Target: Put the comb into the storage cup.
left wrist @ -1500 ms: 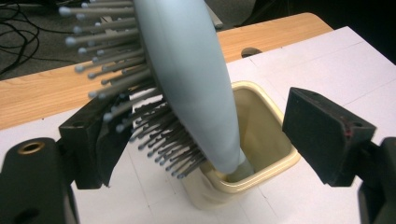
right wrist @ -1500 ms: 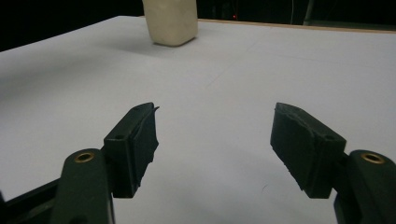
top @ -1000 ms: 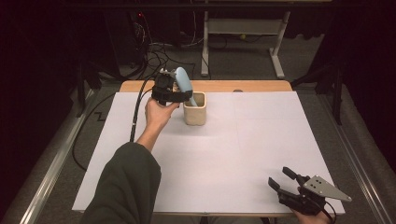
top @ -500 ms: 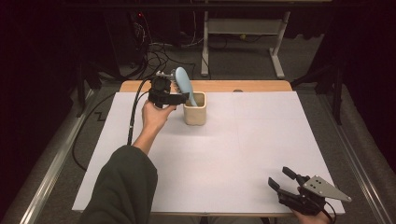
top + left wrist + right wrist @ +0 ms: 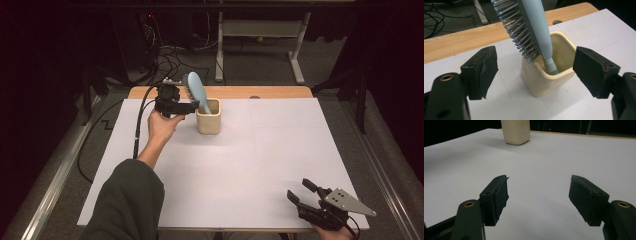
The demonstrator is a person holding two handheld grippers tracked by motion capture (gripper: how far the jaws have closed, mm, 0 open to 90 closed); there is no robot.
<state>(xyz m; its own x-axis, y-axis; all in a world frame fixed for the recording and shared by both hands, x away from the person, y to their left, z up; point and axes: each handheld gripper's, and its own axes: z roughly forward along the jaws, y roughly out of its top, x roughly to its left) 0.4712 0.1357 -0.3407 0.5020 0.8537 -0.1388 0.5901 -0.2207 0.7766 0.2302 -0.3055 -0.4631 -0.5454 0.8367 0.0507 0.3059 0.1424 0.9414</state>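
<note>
A cream square cup stands at the back of the white sheet. A light blue hairbrush leans in it, handle down and bristles toward the left. My left gripper hovers just left of the cup, open; its jaws have just been closing a little with nothing pressed between them. In the left gripper view the cup and brush lie ahead of the spread jaws of that gripper, untouched. My right gripper rests open at the front right corner, and in its own view this gripper holds nothing, with the cup far off.
White paper covers the table; a wooden strip shows along the far edge. The left gripper's black cable trails off the left side. Behind the table are floor cables and a white desk frame.
The left gripper has drawn back a little to the left, away from the brush head. The brush stays leaning in the cup. The right gripper has not moved.
</note>
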